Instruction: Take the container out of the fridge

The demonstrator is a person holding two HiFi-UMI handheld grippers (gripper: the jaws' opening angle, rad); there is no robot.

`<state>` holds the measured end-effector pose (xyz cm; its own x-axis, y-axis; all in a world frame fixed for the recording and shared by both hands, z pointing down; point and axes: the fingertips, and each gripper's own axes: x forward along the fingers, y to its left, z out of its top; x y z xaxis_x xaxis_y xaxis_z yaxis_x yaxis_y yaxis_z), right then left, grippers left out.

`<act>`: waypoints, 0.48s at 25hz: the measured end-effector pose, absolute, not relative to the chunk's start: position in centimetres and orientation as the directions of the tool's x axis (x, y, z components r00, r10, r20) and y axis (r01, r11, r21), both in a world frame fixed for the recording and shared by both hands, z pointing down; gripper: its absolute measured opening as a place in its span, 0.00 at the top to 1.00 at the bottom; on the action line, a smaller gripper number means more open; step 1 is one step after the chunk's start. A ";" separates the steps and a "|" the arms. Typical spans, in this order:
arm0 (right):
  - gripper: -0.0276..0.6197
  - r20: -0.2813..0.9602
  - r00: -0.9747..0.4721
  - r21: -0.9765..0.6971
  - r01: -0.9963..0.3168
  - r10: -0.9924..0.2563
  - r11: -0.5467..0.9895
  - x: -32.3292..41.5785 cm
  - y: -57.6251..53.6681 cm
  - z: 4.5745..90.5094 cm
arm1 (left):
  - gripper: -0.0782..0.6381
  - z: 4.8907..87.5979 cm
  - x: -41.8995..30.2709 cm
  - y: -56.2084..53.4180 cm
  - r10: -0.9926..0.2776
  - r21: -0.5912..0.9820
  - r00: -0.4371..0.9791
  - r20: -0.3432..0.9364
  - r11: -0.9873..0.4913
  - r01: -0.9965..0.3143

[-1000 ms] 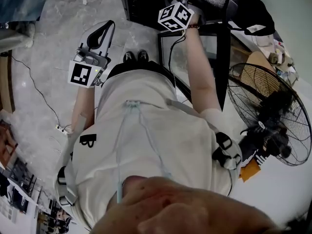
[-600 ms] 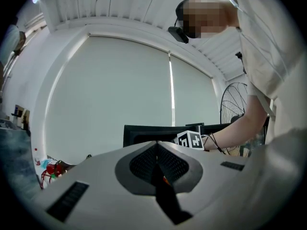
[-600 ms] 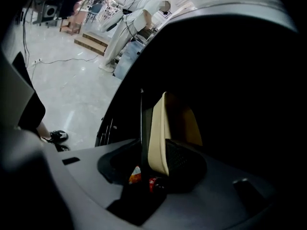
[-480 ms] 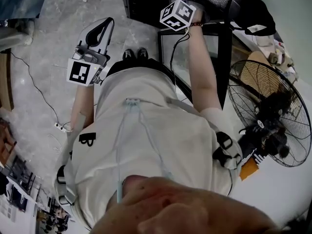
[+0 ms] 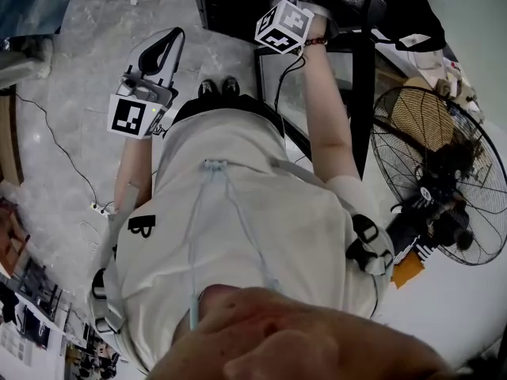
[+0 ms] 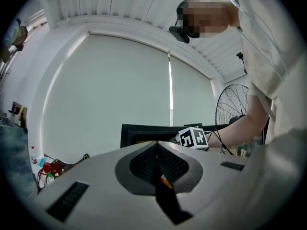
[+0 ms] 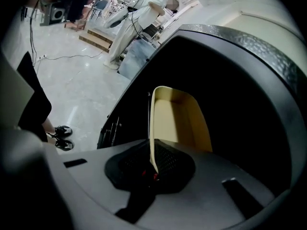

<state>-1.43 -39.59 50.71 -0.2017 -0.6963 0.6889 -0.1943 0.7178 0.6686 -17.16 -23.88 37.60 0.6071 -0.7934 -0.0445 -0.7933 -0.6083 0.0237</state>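
Right hand-held gripper (image 7: 152,166) has just closed on container (image 7: 180,121); marble floor (image 5: 71,70).

The operator's white-shirted torso (image 5: 238,236) filled the centre of the view. At 10 o'clock, the left gripper (image 5: 170,46) was held over the grey marbled floor (image 5: 87,70), its marker cube (image 5: 131,117) nearest the body. At 12 o'clock, the right gripper (image 5: 295,5) reached toward the dark fridge (image 5: 230,2). Its jaws, which had just been closing, were hidden there. A fan (image 5: 440,172) stood at 3 o'clock. Black shoes (image 5: 218,89) showed between the grippers. A cable (image 5: 59,145) crossed the floor at 9 o'clock.
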 end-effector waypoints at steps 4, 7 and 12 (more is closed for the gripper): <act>0.91 0.702 -0.209 0.654 -0.190 -0.681 0.732 -1.9 -38.0 50.8 | 0.88 37.2 -17.1 -23.9 -0.784 0.033 0.617 -0.063 -0.619 -0.784; 0.91 0.706 -0.215 0.651 -0.181 -0.675 0.738 -2.2 -36.7 50.7 | 0.88 37.3 -17.0 -23.8 -0.780 0.025 0.624 -0.057 -0.625 -0.780; 0.91 0.729 -0.247 0.611 -0.182 -0.638 0.770 -2.9 -33.7 50.4 | 0.88 37.8 -17.1 -23.8 -0.770 0.020 0.637 -0.042 -0.638 -0.770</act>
<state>-2.91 -33.66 50.43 -0.2472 -0.6378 0.7294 -0.1822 0.7700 0.6115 -17.08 -23.83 37.84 0.6372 -0.7695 -0.0423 -0.7695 -0.6383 0.0200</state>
